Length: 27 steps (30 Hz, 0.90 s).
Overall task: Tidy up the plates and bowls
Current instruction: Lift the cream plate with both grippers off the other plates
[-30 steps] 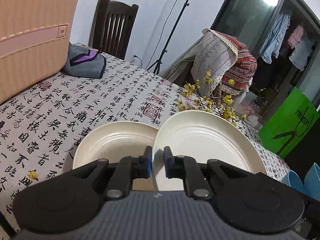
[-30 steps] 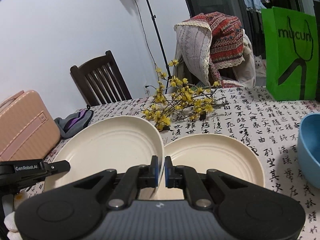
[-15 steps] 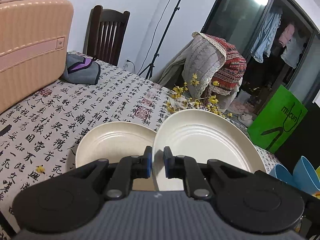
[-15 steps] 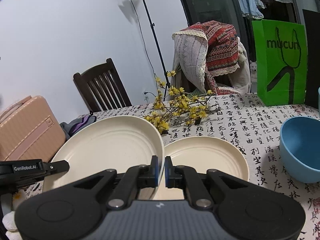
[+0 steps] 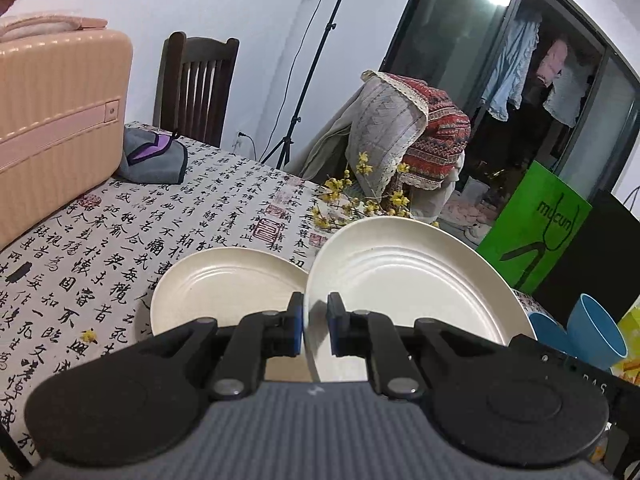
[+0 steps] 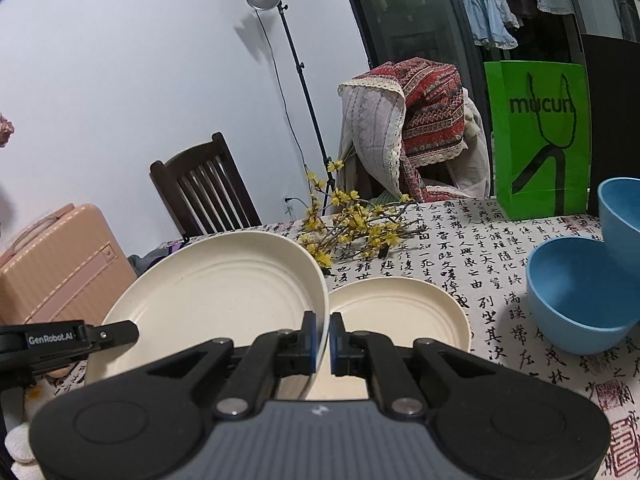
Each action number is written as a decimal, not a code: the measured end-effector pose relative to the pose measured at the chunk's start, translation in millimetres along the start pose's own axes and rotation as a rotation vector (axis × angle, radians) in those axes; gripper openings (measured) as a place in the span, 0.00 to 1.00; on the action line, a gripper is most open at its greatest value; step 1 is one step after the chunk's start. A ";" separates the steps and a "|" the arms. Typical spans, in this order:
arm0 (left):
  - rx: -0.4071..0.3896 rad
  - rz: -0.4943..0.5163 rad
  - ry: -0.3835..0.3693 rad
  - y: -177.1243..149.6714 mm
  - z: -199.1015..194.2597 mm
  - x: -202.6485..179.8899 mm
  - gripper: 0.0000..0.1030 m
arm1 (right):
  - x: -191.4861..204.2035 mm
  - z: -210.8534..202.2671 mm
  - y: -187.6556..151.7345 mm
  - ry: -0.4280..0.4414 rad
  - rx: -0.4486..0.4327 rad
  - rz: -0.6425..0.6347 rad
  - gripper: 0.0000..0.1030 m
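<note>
Both grippers hold one cream plate by opposite rims, lifted above the table. In the left wrist view my left gripper [image 5: 314,328] is shut on the held plate [image 5: 408,280], which tilts up to the right. In the right wrist view my right gripper [image 6: 322,342] is shut on the same held plate [image 6: 216,284], with the left gripper [image 6: 116,332] at its far rim. A second cream plate [image 5: 224,284] lies flat on the tablecloth below; it also shows in the right wrist view [image 6: 396,312]. Two blue bowls [image 6: 576,292] stand at the right.
A pink suitcase [image 5: 56,120] and a grey pouch [image 5: 154,158] sit at the table's left. Yellow flower twigs [image 6: 352,228] lie at the back middle. A green paper bag [image 6: 540,136], a wooden chair [image 6: 204,188] and a cloth-draped chair [image 6: 408,128] stand beyond.
Both grippers have risen with the held plate; the table and the lower plate look farther below. The blue bowls have come into the right wrist view.
</note>
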<state>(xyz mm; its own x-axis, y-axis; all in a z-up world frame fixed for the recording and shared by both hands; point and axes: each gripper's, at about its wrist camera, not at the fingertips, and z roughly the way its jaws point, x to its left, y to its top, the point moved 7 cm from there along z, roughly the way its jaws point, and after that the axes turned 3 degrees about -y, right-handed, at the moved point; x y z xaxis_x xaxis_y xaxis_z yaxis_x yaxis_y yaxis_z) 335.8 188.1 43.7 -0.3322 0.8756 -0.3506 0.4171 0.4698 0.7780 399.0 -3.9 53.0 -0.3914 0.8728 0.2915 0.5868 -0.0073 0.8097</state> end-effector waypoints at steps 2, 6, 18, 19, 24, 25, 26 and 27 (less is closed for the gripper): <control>0.002 0.003 -0.008 -2.8 -4.0 -2.3 0.12 | -1.8 -6.1 -1.6 -0.003 -0.006 0.010 0.06; 0.000 0.015 -0.017 -7.3 -12.4 -6.8 0.12 | -3.7 -17.4 -4.2 -0.008 -0.019 0.019 0.06; -0.019 0.028 -0.043 -14.8 -34.2 -15.1 0.12 | -5.5 -43.4 -10.0 -0.015 -0.051 0.015 0.06; -0.019 0.028 -0.046 -15.5 -35.4 -15.6 0.12 | -6.2 -45.0 -11.0 -0.016 -0.052 0.016 0.06; -0.019 0.034 -0.053 -19.7 -40.8 -17.8 0.12 | -8.6 -52.0 -16.0 -0.019 -0.055 0.022 0.06; -0.019 0.034 -0.055 -20.6 -41.7 -17.8 0.12 | -9.0 -53.8 -16.4 -0.020 -0.057 0.022 0.06; -0.018 0.034 -0.057 -21.5 -43.0 -18.3 0.12 | -9.5 -55.8 -17.3 -0.021 -0.059 0.022 0.06; -0.018 0.034 -0.061 -22.5 -44.7 -18.8 0.12 | -9.9 -57.8 -17.9 -0.022 -0.061 0.024 0.06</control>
<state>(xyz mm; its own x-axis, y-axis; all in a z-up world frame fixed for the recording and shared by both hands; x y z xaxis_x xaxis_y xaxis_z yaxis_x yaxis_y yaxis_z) 294.9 156.0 56.1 -0.2652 0.8967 -0.3544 0.4116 0.4377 0.7994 351.4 -40.6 65.1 -0.3618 0.8825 0.3005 0.5516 -0.0572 0.8322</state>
